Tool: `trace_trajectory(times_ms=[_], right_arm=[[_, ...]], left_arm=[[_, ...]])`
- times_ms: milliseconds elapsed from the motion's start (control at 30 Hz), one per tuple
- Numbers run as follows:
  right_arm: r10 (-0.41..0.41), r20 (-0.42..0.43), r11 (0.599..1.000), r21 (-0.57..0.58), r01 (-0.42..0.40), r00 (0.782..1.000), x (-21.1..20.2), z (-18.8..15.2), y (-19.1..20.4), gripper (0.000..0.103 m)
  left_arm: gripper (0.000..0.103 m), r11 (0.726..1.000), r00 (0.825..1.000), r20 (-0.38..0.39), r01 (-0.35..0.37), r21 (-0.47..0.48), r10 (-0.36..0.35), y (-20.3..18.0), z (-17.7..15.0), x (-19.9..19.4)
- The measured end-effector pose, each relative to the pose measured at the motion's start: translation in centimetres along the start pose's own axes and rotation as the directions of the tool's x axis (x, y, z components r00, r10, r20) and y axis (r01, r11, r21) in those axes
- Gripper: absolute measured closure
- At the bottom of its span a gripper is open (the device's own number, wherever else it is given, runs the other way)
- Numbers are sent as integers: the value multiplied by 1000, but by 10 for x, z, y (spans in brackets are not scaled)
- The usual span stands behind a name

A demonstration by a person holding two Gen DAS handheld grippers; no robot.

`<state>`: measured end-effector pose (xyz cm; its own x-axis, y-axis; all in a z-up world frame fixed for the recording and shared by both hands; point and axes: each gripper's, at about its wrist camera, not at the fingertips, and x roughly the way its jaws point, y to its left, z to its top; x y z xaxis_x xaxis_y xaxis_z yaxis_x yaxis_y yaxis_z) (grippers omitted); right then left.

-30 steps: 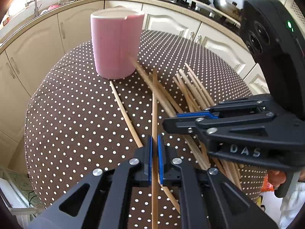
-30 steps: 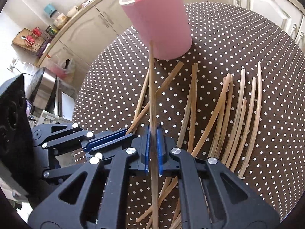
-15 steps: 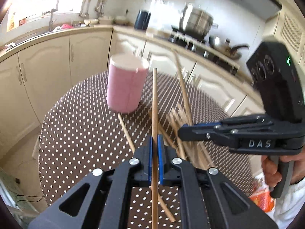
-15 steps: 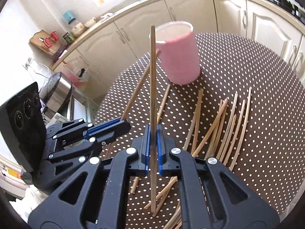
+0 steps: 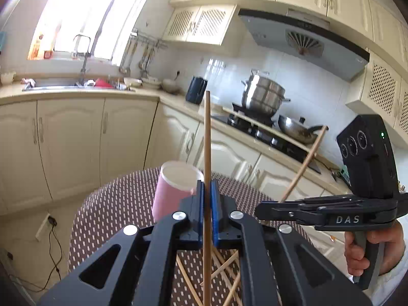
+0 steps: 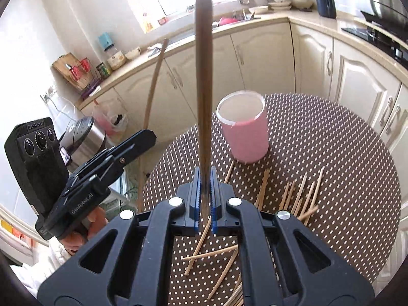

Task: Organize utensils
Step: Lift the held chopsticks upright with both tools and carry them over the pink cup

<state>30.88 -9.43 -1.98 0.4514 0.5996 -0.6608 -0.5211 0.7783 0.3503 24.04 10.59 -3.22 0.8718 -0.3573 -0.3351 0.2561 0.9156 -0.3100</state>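
Both grippers are mid-carry: left gripper (image 5: 207,204) and right gripper (image 6: 204,199) each have jaws clenched on a chopstick (image 5: 207,140), raised above the surface (image 6: 344,153). Next, I'd guess: tip them down into the pink cup (image 6: 243,130); more sticks (image 6: 301,196) wait loose.

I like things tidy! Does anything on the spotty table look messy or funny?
Yes. Many chopsticks lie scattered and crisscrossed on the dotted tablecloth instead of standing in the pink cup, which looks empty. Each gripper, left and right, holds just one chopstick upright.
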Motion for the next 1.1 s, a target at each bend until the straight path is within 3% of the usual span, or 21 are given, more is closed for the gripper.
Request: trace_trajectory(times_ms=[467, 667, 900, 1100], right_arm=[[-112, 170, 994, 8, 112, 979, -26, 68, -30, 97], [-93, 229, 995, -16, 99, 969, -29, 98, -28, 97], [-120, 208, 989, -59, 135, 971, 6, 111, -25, 97], [-134, 166, 987, -63, 146, 977, 34, 108, -32, 97]], left_arm=[[97, 1000, 975, 223, -4, -24, 9, 25, 64, 49], [97, 998, 955, 295, -11, -65, 30, 32, 72, 81], [97, 997, 947, 313, -55, -54, 69, 35, 72, 125], [97, 995, 951, 293, -85, -47, 95, 39, 61, 153]])
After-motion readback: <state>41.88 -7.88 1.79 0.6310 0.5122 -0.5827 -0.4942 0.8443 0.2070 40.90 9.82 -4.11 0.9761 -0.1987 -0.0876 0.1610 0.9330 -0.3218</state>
